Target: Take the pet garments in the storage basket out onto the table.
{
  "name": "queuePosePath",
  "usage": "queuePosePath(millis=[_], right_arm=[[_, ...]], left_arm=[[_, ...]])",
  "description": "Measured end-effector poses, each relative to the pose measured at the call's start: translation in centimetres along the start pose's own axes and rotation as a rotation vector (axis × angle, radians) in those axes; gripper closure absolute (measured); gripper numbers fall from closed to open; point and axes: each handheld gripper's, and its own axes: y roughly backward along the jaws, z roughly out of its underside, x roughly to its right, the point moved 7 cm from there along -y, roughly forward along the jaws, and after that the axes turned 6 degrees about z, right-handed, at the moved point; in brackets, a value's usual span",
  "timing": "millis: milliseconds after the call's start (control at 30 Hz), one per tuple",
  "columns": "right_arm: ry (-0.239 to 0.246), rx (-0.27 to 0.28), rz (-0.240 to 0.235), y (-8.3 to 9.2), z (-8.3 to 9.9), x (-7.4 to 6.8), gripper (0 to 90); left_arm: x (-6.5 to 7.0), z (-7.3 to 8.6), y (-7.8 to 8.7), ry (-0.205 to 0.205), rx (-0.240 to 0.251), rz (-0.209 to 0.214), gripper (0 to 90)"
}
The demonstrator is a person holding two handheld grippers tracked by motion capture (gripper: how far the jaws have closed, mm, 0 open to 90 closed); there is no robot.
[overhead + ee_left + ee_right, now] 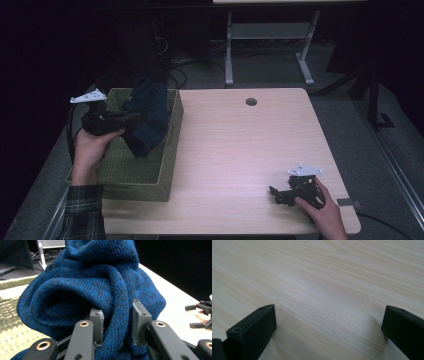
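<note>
Blue knit garment clamped in left tool above woven basket; thin fold may slip; right tool released on desk

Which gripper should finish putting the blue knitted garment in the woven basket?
Left. The left gripper is clamped on the blue knitted garment over the green woven basket; the right gripper sits open, low over the bare table.
</note>
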Motion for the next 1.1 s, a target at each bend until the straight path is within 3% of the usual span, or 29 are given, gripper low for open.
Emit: queuePosePath(millis=[267, 467, 1100], right_arm=[[0.0, 0.0, 0.0, 0.0, 0.0, 0.0, 0.0], [-0.001, 0.0, 0.0, 0.0, 0.0, 0.0, 0.0], [-0.004, -0.001, -0.001, 0.0, 0.0, 0.0, 0.0]], left_arm=[[1.9, -1.6, -1.4, -0.026, 0.019, 0.064, 67.4], [3.3, -2.8, -2.8, -0.052, 0.025, 0.09, 67.5], [7.7, -5.4, -8.0, -0.12, -0.005, 0.182, 67.6]])
